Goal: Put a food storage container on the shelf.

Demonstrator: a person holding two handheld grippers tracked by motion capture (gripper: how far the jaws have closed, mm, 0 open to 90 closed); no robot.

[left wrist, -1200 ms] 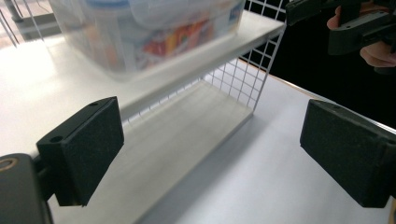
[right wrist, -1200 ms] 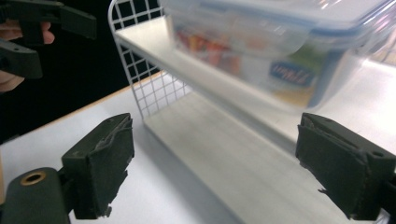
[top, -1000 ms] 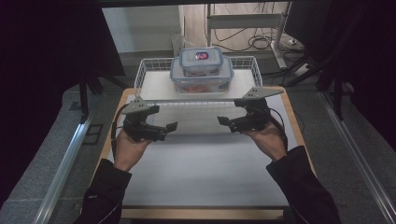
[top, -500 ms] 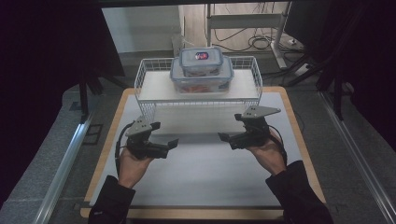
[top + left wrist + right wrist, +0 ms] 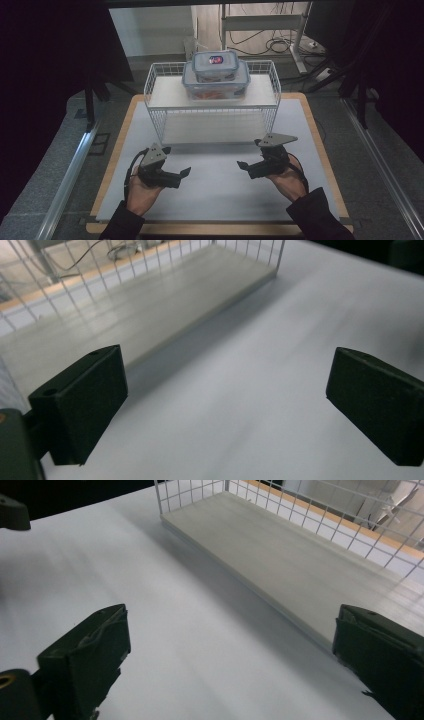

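Note:
My left gripper hovers low over the white mat, at the front left of the wire rack, its jaws wide apart with nothing between them. My right gripper mirrors it at the front right. Its jaws have just been opening and stand open on bare mat. The two grippers point inward at each other. On the rack's top shelf a small clear lidded box is stacked on a larger clear box.
The rack's lower shelf board lies bare behind both grippers. The mat covers a wooden tabletop. Dark curtains and a metal rail flank the table. Cables and a desk frame stand behind the rack.
Both hands have drawn back from the rack toward the table's front and sunk closer to the mat. The boxes on the rack have not moved.

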